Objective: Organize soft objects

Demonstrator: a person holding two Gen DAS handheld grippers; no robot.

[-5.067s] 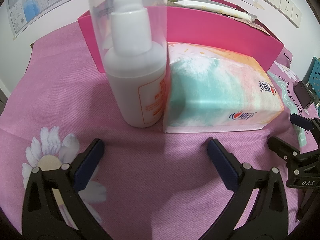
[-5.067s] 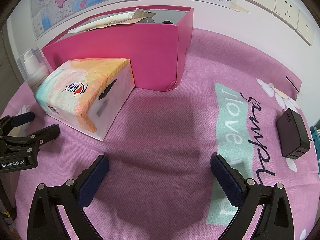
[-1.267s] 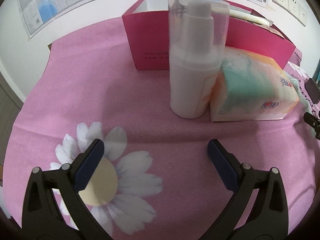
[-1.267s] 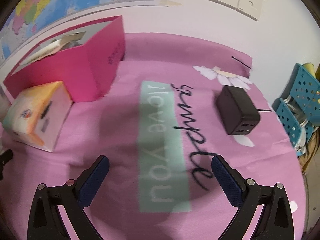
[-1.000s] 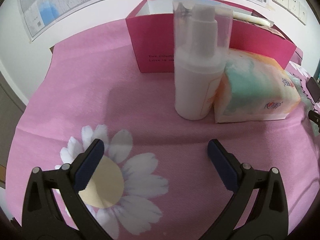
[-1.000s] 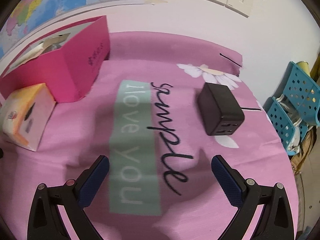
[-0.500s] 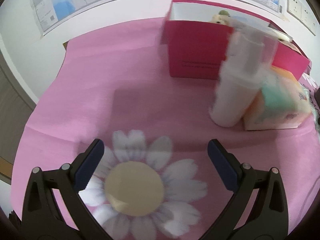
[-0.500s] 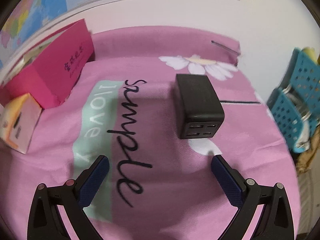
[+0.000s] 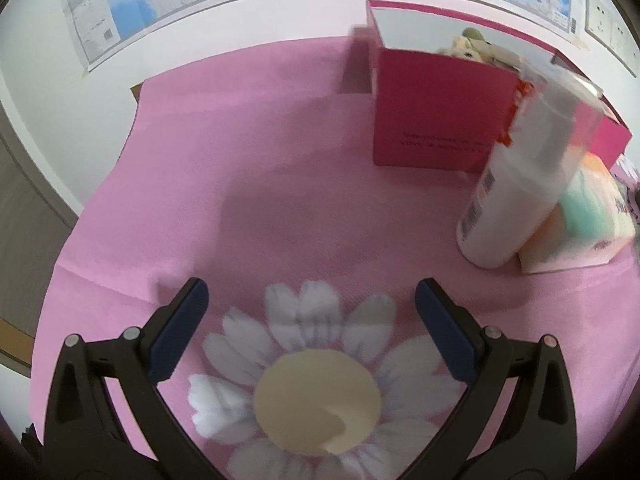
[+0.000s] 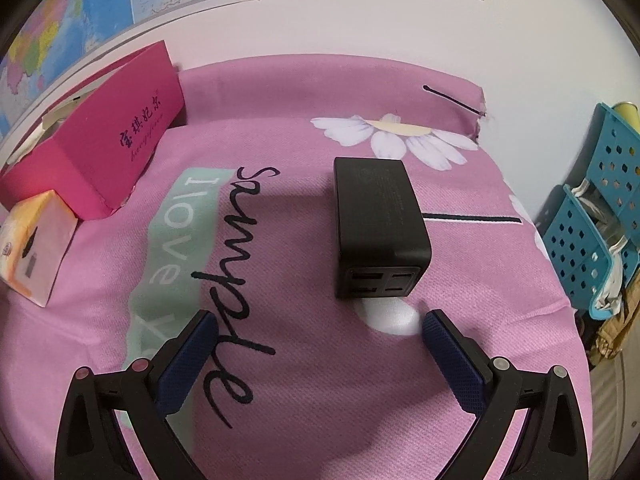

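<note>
Left wrist view: tissue pack (image 9: 588,220) sits on pink cloth (image 9: 280,184), touching white pump bottle (image 9: 516,192), just in front of pink box (image 9: 436,112); plush toy (image 9: 466,46) already inside box. Left gripper (image 9: 311,300) jaws apart, empty, over daisy print, well apart from pack. Right gripper (image 10: 318,334) jaws apart, empty, near black charger (image 10: 380,232); pack (image 10: 32,248) far left. Likely between picks. Next: swing a gripper back to the pack, clamp across its sides, lift into box.

Your tissue pack (image 9: 588,216): soft, pastel orange-teal wrap, lying flat beside the pink box (image 9: 436,120); a plush toy (image 9: 466,46) (partly hidden) sits inside that box.
</note>
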